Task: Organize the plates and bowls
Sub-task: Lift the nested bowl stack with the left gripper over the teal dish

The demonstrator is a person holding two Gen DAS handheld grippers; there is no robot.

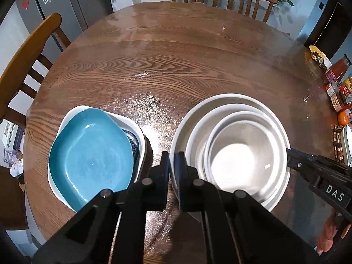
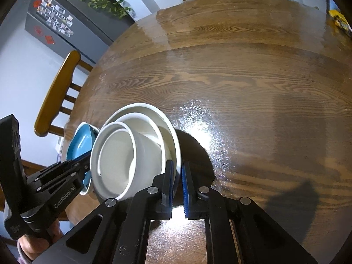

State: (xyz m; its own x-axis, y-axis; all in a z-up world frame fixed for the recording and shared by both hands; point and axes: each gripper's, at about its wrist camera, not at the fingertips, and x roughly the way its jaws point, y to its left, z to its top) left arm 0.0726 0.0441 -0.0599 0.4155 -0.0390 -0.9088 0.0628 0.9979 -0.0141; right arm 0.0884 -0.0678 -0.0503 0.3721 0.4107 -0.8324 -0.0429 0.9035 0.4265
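Observation:
A nested stack of white bowls (image 1: 233,147) sits on the round wooden table (image 1: 167,66). My left gripper (image 1: 175,167) is shut on the left rim of the outermost white bowl. My right gripper (image 2: 178,176) is shut on the right rim of the same bowl (image 2: 140,151); it shows at the right in the left wrist view (image 1: 294,162). A blue dish (image 1: 90,154) lies in a white square dish (image 1: 134,125) over a patterned plate, left of the bowls; the blue dish also shows in the right wrist view (image 2: 80,140).
Wooden chairs (image 1: 26,59) stand around the table. Jars, packets and an orange (image 1: 343,117) crowd the right table edge. A fridge with photos (image 2: 52,24) stands at the back left. The left gripper's body (image 2: 44,187) shows at the lower left.

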